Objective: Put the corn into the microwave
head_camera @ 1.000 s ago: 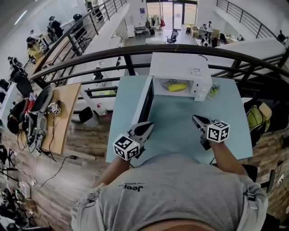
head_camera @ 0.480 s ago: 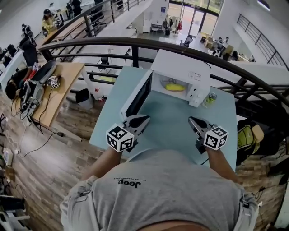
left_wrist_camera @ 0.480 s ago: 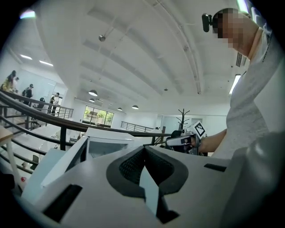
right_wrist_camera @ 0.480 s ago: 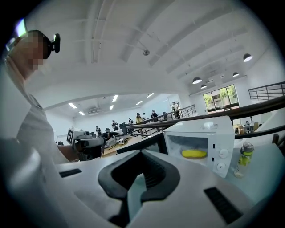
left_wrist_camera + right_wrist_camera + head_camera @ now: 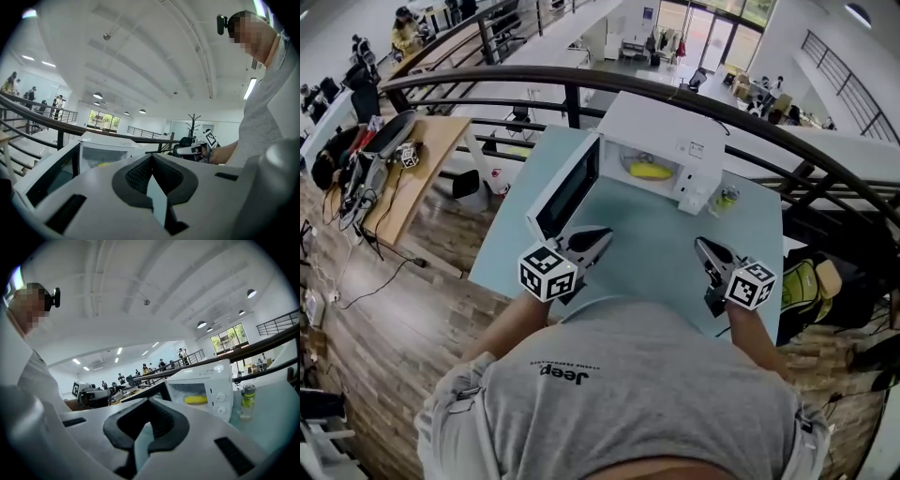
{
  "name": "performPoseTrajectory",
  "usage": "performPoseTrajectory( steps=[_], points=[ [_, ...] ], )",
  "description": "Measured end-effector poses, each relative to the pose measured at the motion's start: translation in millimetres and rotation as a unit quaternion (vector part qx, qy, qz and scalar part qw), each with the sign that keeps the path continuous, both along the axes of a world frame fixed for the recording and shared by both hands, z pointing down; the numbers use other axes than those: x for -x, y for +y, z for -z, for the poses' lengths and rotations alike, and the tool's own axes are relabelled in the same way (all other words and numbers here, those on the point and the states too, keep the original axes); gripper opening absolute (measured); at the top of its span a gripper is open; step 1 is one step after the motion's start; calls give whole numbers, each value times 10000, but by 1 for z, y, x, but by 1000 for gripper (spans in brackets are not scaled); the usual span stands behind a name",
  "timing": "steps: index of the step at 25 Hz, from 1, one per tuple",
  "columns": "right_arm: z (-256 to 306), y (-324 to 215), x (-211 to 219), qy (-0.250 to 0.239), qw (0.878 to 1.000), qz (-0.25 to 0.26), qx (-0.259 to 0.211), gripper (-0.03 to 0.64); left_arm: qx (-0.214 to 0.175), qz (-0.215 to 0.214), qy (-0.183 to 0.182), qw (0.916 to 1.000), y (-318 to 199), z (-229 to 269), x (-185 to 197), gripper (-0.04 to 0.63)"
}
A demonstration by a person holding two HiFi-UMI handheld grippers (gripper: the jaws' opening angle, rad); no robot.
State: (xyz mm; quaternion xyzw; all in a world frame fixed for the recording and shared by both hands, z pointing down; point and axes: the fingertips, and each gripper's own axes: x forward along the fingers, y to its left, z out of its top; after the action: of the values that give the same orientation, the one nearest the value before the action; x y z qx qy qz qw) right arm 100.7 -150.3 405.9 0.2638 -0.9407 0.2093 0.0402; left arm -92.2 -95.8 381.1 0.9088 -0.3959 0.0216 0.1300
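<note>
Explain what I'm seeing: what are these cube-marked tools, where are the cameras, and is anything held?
A person, not a robot, holds a two-jaw gripper in each hand; the marker cubes are part of them. The head view looks down from the person's head; each gripper view rides on its gripper, looking along the jaws. On the pale blue table stands a white box microwave, its dark-windowed door open, the yellow corn cob inside, a small greenish bottle beside it. The left gripper and right gripper are both shut, holding nothing.

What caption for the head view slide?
Corn in the open microwave; left gripper and right gripper, both shut, over the table.
</note>
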Motion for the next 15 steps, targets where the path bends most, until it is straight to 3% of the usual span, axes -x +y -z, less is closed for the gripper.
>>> performPoseTrajectory(
  steps=[15],
  points=[
    [-8, -8, 2, 274, 9992, -275, -39, 17, 71, -308, -174, 9993, -20, 3, 7, 18]
  ],
)
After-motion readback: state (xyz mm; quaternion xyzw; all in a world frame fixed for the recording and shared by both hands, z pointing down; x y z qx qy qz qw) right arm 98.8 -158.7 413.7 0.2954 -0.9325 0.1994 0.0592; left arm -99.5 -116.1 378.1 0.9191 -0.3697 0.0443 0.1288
